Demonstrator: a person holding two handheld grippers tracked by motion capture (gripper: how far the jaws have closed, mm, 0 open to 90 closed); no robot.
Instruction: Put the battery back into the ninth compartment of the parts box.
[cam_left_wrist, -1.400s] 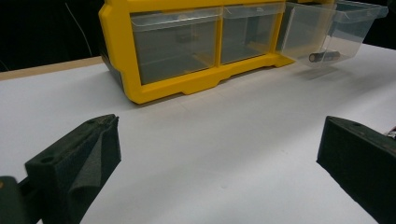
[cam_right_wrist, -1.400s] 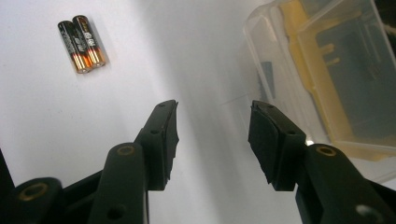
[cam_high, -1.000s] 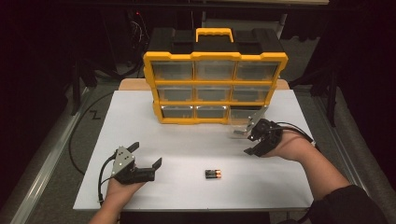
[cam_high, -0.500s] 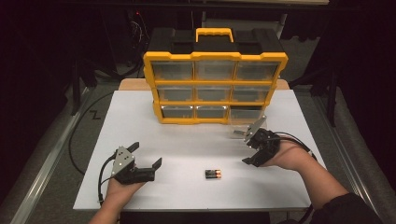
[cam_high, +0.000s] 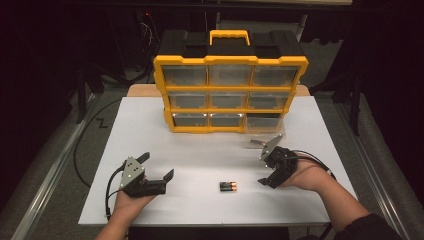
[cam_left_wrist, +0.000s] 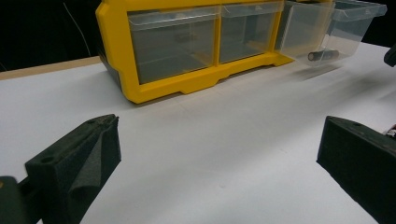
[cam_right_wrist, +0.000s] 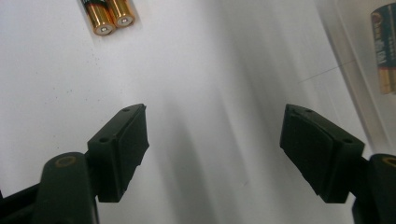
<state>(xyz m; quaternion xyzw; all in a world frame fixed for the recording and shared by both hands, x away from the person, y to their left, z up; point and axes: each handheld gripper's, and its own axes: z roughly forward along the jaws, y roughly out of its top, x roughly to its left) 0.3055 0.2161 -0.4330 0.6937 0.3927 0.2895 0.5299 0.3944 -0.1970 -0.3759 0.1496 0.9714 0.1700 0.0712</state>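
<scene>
Opening wide with nothing between its jaws, the right gripper (cam_high: 274, 166) angles toward the two batteries (cam_high: 228, 187) at lower centre, ready to straddle them.

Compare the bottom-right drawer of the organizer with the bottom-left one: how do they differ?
The bottom-right drawer is pulled out past the yellow frame; the bottom-left drawer sits pushed in flush. In the left gripper view, the bottom-right drawer holds a battery lying on its floor, while the bottom-left drawer looks empty. The bottom-right drawer lies nearer the right tool, the bottom-left drawer nearer the left tool. Both are clear plastic and about the same size.
</scene>
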